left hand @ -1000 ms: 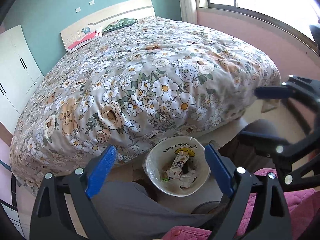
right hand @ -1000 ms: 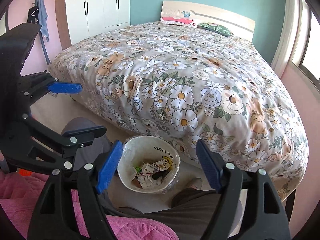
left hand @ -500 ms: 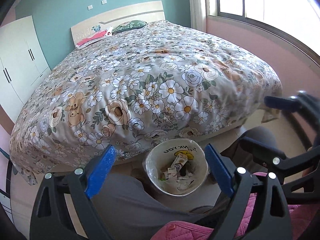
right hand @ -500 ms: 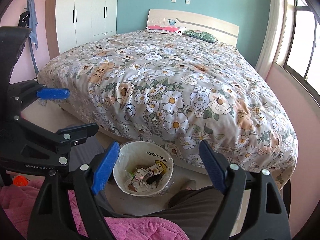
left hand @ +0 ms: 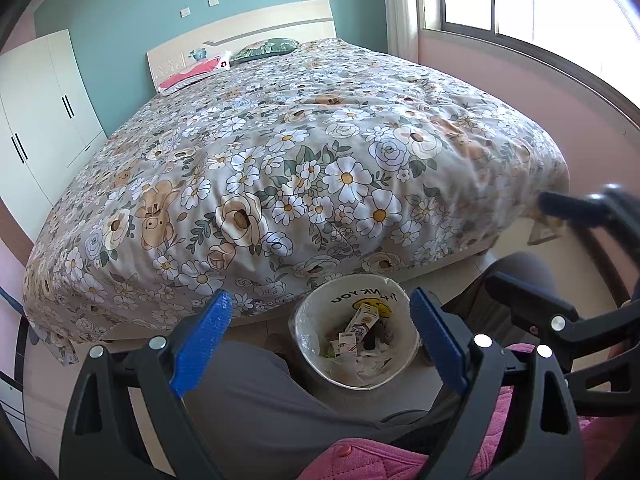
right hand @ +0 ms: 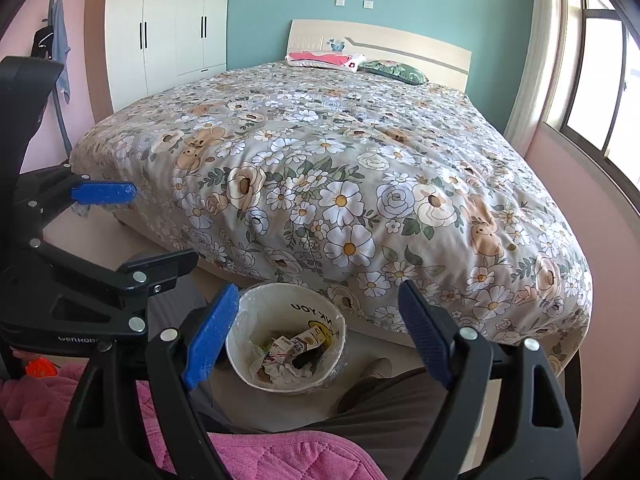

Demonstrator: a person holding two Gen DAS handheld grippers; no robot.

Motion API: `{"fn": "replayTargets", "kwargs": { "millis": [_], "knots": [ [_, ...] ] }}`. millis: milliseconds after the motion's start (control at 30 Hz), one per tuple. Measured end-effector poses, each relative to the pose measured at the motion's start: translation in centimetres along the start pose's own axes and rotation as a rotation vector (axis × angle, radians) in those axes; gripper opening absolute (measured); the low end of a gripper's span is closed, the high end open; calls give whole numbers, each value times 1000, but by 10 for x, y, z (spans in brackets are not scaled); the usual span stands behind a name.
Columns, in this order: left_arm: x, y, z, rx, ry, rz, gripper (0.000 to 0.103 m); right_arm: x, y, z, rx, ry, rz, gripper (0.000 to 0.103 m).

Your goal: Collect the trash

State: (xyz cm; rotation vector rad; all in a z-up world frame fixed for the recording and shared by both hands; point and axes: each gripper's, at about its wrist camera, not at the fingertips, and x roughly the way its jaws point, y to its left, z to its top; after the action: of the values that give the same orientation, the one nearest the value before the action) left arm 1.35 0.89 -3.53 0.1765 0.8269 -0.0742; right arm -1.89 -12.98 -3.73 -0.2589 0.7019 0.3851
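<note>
We hold both the left tongs (left hand: 320,344) and right tongs (right hand: 316,332) wide open and empty above the trash bin (left hand: 316,320) on the floor at the bed's foot, directly ahead and below, roughly equally near either.

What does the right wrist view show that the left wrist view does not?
Only the right wrist view shows clothes hanging on the pink wall and an orange item beside the pink quilted fabric. Only the left wrist view shows a wide window at upper right. Both share the floral bed, the trash bin holding cartons, and open, empty tongs.
</note>
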Motion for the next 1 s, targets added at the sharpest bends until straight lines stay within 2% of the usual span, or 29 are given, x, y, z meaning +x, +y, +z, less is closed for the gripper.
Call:
{"fn": "replayTargets", "kwargs": {
  "millis": [1000],
  "knots": [
    [-3, 3, 3, 7, -7, 21, 92, -1, 0, 2, -3, -3, -1, 81]
  ]
}}
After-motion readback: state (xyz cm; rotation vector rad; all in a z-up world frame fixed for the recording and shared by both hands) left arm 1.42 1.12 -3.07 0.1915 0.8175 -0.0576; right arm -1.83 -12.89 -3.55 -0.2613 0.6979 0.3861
